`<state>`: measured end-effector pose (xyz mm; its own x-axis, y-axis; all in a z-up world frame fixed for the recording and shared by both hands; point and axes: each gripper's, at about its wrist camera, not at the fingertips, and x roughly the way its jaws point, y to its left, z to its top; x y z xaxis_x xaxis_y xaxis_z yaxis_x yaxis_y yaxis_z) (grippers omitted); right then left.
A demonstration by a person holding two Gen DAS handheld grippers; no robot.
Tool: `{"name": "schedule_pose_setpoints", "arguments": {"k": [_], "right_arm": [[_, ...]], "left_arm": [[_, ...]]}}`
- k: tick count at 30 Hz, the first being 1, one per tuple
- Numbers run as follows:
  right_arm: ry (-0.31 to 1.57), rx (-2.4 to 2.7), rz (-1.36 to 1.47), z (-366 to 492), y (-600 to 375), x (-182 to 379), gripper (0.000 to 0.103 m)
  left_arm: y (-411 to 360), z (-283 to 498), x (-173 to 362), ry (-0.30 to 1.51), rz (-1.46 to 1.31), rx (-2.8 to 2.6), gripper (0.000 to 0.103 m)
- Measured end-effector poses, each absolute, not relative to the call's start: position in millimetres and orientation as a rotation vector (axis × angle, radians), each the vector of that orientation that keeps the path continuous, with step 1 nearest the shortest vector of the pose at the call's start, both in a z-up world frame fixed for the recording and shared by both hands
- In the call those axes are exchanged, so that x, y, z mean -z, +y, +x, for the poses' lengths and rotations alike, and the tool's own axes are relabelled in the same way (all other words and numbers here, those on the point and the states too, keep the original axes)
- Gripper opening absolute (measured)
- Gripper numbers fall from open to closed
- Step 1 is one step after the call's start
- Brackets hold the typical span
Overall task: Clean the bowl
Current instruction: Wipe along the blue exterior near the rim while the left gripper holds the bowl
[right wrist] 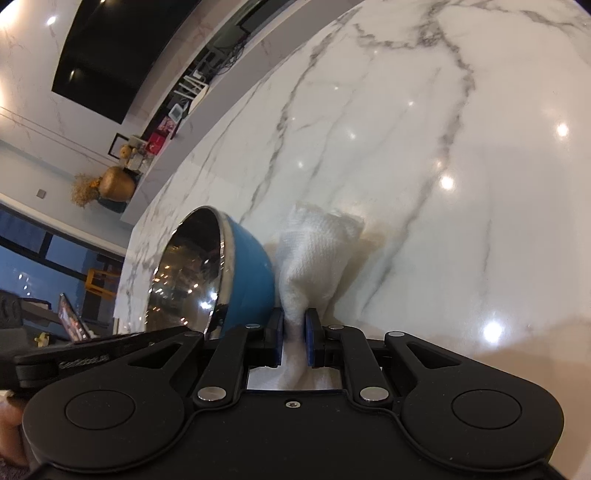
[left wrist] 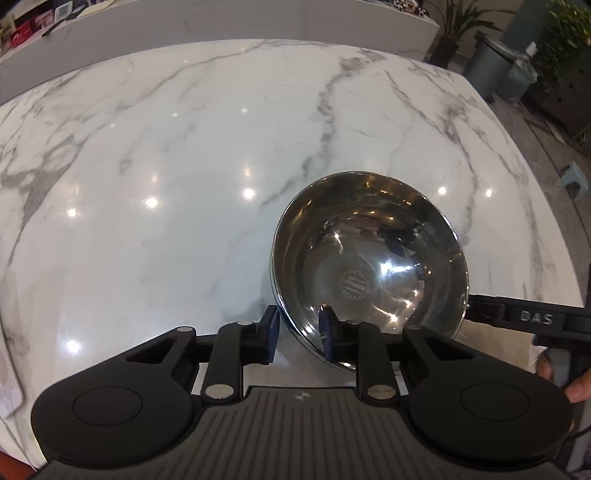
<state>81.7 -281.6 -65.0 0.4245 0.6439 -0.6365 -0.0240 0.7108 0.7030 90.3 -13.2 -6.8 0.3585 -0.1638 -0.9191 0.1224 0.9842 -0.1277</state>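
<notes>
A bowl, shiny steel inside and blue outside, is tipped up on its side over the white marble table. My left gripper is shut on the bowl's near rim, one blue pad inside and one outside. In the right wrist view the left gripper reaches in from the lower left to that rim. My right gripper is shut on a white crumpled cloth, which stands just right of the bowl's blue wall. The right gripper's body lies against the bowl's right side.
A raised white ledge runs along the table's far edge. Beyond the right corner stand a grey bin and potted plants. A golden vase sits on a far shelf. A person's fingers show at the right.
</notes>
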Motion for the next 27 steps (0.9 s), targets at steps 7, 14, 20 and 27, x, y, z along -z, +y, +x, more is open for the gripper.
{"name": "schedule_pose_setpoints", "arguments": {"k": [7,14,20,27], "right_arm": [[1.005,-0.481,0.726,81.7,-295.9,46.5,0.011],[0.999,-0.485,0.676,98.2,-293.0,35.6,0.011],[1.029,-0.476,0.681,97.0,-288.0,47.1,0.011],[1.080,-0.470,0.680,92.3,-281.4,60.3,0.011]], "left_arm": [[-9.0,95.4,8.4,1.183,-0.001,0.184,0.014],[-8.1,100.0,7.1,1.180,0.004,0.180,0.013],[-6.2,100.5,7.0,1.179,-0.002,0.183,0.012],[-5.4,103.7,7.7,1.191,-0.019,0.188,0.013]]}}
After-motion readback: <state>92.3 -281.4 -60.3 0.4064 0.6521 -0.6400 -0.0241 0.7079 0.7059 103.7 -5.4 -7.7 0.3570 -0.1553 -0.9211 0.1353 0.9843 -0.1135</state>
